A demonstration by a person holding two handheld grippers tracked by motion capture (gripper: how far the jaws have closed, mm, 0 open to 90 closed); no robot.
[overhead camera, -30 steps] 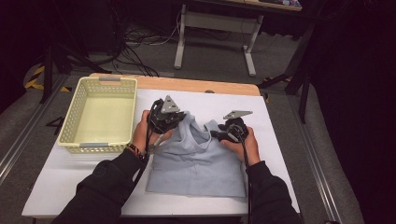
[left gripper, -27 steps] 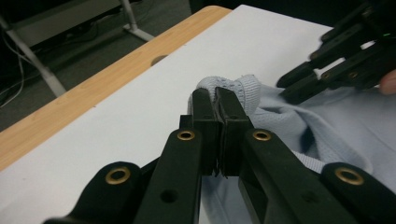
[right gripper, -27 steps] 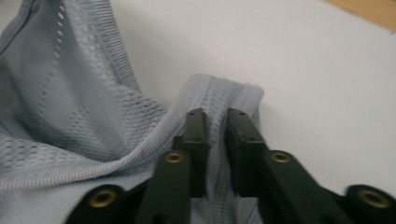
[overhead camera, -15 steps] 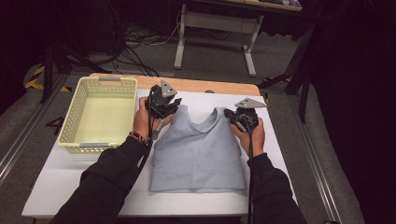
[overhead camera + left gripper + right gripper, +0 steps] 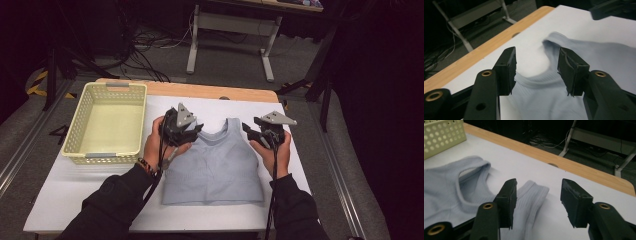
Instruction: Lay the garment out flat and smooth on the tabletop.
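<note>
The pale blue ribbed sleeveless knit top (image 5: 215, 162) lies flat on the white table cover (image 5: 75, 192), its long axis running from the person towards the far edge, straps farthest (neckline up). The left gripper (image 5: 192, 131) hovers at one strap, the right gripper (image 5: 252, 131) at the other; both have just been opening, jaws apart, pads off the cloth. A cream perforated plastic basket (image 5: 82, 125) sits just beside.
</note>
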